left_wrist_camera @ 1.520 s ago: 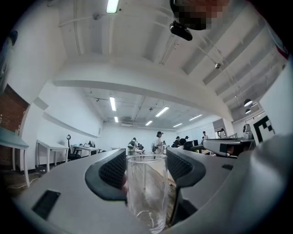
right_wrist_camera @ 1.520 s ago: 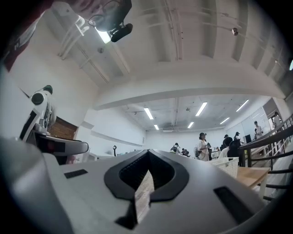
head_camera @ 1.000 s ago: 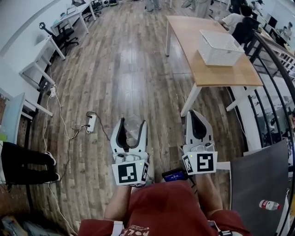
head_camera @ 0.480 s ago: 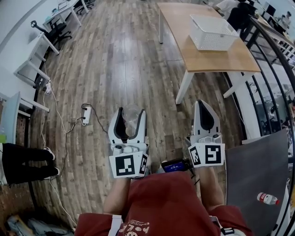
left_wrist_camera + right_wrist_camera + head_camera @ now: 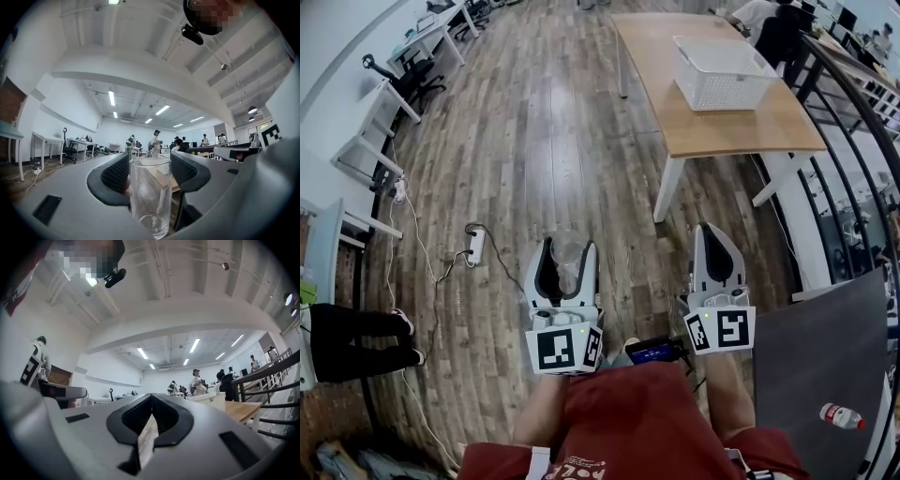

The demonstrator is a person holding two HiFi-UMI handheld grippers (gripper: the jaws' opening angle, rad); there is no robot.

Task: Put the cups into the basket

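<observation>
My left gripper (image 5: 567,246) is shut on a clear glass cup (image 5: 568,259), held level over the wooden floor. In the left gripper view the cup (image 5: 150,194) stands upright between the dark pads (image 5: 117,174). My right gripper (image 5: 711,231) is shut with nothing in it; in the right gripper view its pads (image 5: 165,414) meet at the tips. The white basket (image 5: 722,70) sits on the wooden table (image 5: 750,131) ahead and to the right, well beyond both grippers. It also shows past the right gripper (image 5: 151,405) as a white basket (image 5: 208,401).
A power strip (image 5: 473,246) with cables lies on the floor to the left. White desks (image 5: 389,98) line the left wall. A black railing (image 5: 853,122) and a dark grey panel (image 5: 825,366) with a bottle (image 5: 842,415) stand at the right. People sit beyond the table.
Both grippers have been carried forward across the floor. The table and basket have drifted left in the head view and come nearer. Neither grip has changed.
</observation>
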